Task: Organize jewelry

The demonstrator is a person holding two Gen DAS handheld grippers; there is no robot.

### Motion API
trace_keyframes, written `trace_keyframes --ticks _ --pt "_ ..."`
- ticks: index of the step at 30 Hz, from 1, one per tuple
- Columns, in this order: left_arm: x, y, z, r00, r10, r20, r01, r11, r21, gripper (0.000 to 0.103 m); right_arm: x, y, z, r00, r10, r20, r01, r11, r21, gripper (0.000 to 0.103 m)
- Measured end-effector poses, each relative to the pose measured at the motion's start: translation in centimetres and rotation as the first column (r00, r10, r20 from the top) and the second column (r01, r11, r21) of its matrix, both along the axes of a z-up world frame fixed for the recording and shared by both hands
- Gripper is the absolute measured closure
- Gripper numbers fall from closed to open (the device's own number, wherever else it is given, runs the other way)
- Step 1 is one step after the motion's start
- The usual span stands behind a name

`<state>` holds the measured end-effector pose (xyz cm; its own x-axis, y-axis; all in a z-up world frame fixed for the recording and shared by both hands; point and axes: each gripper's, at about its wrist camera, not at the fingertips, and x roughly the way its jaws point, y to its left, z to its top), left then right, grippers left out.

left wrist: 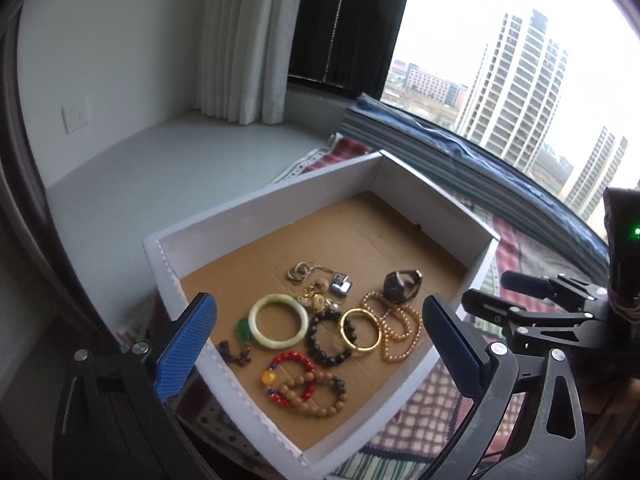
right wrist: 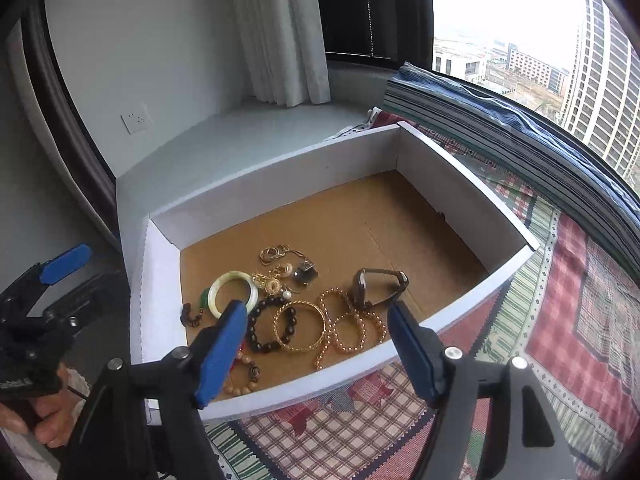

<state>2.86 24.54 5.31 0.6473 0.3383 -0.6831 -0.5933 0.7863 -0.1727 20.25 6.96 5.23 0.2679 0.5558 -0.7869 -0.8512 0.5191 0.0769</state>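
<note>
We hold both claws, left claw [left wrist: 320,344] and right claw [right wrist: 316,344], spread wide and empty above the shallow white cardboard box [left wrist: 276,200], likely to choose a piece. The jewelry lies heaped in its near-left part; the pale green jade bangle [left wrist: 278,322] lies flat, no long axis.

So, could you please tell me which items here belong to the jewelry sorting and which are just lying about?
Belongs to the job:
white box
jade bangle
gold bangle
dark bead bracelet
pearl strand
watch
red bead bracelet

Just lying about:
patchwork cloth
curtain
wall socket
</note>
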Motion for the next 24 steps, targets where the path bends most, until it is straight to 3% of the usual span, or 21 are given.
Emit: trace_keyframes --ticks 4,6,10,17,24 --pt "-0.1 -0.8 -0.2 0.997 0.033 -0.071 -0.024 0.993 0.112 0.001 -0.9 -0.5 -0.5 1.0 -0.007 0.011 0.007 1.0 -0.015 0.028" --pt "-0.3 -0.8 -0.4 0.995 0.054 -0.079 -0.043 0.99 0.133 0.001 -1.3 -0.6 -0.7 1.0 -0.007 0.018 0.007 1.0 -0.021 0.027" --pt "-0.4 0.1 -1.3 0.991 0.063 -0.115 -0.053 0.995 0.087 0.001 -2.1 -0.4 -0.9 1.0 -0.002 0.028 0.003 1.0 -0.03 0.023" --pt "-0.7 0.4 -1.7 0.984 0.071 -0.166 -0.059 0.995 0.075 0.0 -3.3 0.5 -0.8 0.998 0.004 0.06 -0.001 0.999 -0.051 0.019" --pt "-0.8 0.9 -1.6 0.976 0.082 -0.204 -0.078 0.997 0.027 0.0 -3.9 1.4 -0.2 0.999 0.002 0.038 0.0 0.998 -0.063 0.019"
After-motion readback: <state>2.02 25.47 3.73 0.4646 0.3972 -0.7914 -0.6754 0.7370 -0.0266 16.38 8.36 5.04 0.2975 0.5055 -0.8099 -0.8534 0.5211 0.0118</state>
